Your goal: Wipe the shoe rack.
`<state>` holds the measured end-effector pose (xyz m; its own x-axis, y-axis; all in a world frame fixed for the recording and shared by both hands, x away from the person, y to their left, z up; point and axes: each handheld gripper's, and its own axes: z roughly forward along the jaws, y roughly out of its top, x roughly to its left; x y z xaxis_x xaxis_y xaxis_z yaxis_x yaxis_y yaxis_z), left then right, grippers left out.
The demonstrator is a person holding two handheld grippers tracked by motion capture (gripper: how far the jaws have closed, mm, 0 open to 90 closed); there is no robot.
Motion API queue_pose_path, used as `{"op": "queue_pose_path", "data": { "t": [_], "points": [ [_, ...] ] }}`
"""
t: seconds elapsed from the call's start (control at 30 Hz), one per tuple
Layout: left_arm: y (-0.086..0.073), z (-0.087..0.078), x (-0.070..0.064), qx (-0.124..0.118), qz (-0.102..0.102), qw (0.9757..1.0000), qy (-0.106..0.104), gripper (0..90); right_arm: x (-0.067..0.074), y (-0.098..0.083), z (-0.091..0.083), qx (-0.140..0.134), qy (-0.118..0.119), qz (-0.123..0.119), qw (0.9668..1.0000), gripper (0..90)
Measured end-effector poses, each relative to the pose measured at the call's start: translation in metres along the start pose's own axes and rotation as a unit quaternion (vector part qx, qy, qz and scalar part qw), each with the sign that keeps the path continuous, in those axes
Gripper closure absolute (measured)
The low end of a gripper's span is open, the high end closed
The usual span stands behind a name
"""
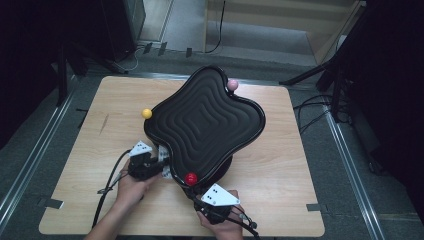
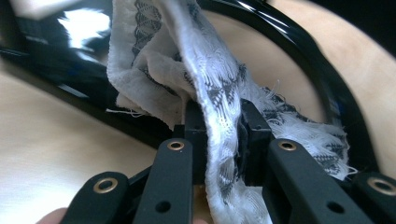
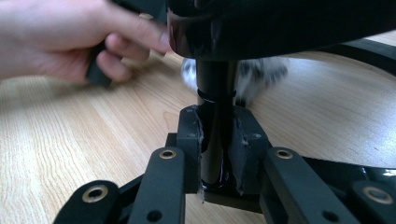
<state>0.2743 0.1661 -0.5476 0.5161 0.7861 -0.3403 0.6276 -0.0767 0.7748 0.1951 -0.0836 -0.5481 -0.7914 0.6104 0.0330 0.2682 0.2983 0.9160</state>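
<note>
at table's near edge, left claw (image 2: 218, 140) pinching lace cloth (image 2: 210, 88), perhaps under stool (image 1: 205, 120)

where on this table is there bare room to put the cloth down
Bare wood lies along the table's right side beyond the black tray stand, and in the far-left corner behind the yellow ball. The near-left edge is crowded: the left gripper with the white cloth, and the right gripper clamping the stand's post.

White lace cloth (image 2: 219, 107) hangs crumpled against the glossy black stand (image 1: 205, 120)
</note>
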Motion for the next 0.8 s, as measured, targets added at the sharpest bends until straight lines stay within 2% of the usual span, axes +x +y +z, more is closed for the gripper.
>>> {"op": "queue_pose_path", "data": {
  "t": [0.07, 0.13, 0.2, 0.3, 0.33, 0.43, 0.5, 0.6, 0.67, 0.7, 0.73, 0.8],
  "points": [
    [-0.006, 0.000, -0.011, 0.005, -0.004, 0.9999, -0.012, 77.2, 0.000, 0.000, 0.000, -0.001, -0.001, -0.001, 1.0000, 75.9],
    [-0.009, 0.001, -0.021, 0.014, 0.003, 0.9997, -0.021, 77.1, 0.000, 0.000, -0.001, -0.001, -0.004, 0.000, 1.0000, 75.8],
    [-0.012, 0.000, -0.031, 0.021, 0.013, 0.9994, -0.022, 76.9, 0.001, -0.001, -0.002, 0.000, -0.007, 0.000, 1.0000, 75.9],
    [-0.014, -0.001, -0.033, 0.015, 0.024, 0.9996, -0.004, 76.7, 0.001, 0.000, -0.002, 0.003, -0.009, 0.000, 1.0000, 76.0],
    [-0.014, -0.001, -0.030, 0.009, 0.022, 0.9997, 0.003, 76.7, 0.002, 0.000, -0.002, 0.005, -0.011, 0.000, 0.9999, 76.1],
    [-0.012, -0.003, -0.016, -0.017, 0.004, 0.9989, 0.044, 76.8, 0.003, 0.001, -0.003, 0.008, -0.014, 0.003, 0.9999, 76.1],
    [-0.009, -0.006, -0.004, -0.035, -0.010, 0.9965, 0.075, 77.0, 0.002, 0.001, -0.005, 0.009, -0.016, 0.003, 0.9998, 76.1],
    [-0.005, -0.009, 0.013, -0.050, -0.030, 0.9927, 0.105, 77.1, 0.000, 0.000, -0.008, 0.008, -0.018, 0.004, 0.9998, 76.1],
    [0.000, -0.009, 0.025, -0.057, -0.044, 0.9902, 0.120, 77.1, -0.001, -0.001, -0.010, 0.009, -0.022, 0.005, 0.9997, 76.1],
    [0.002, -0.010, 0.030, -0.059, -0.044, 0.9889, 0.129, 77.1, -0.002, -0.001, -0.011, 0.009, -0.024, 0.006, 0.9997, 76.1],
    [0.003, -0.009, 0.034, -0.058, -0.044, 0.9885, 0.133, 77.1, -0.004, -0.002, -0.013, 0.009, -0.027, 0.008, 0.9995, 76.1],
    [0.003, -0.008, 0.033, -0.059, -0.049, 0.9891, 0.126, 77.1, -0.006, -0.003, -0.015, 0.009, -0.031, 0.008, 0.9994, 76.1]
  ]
}}
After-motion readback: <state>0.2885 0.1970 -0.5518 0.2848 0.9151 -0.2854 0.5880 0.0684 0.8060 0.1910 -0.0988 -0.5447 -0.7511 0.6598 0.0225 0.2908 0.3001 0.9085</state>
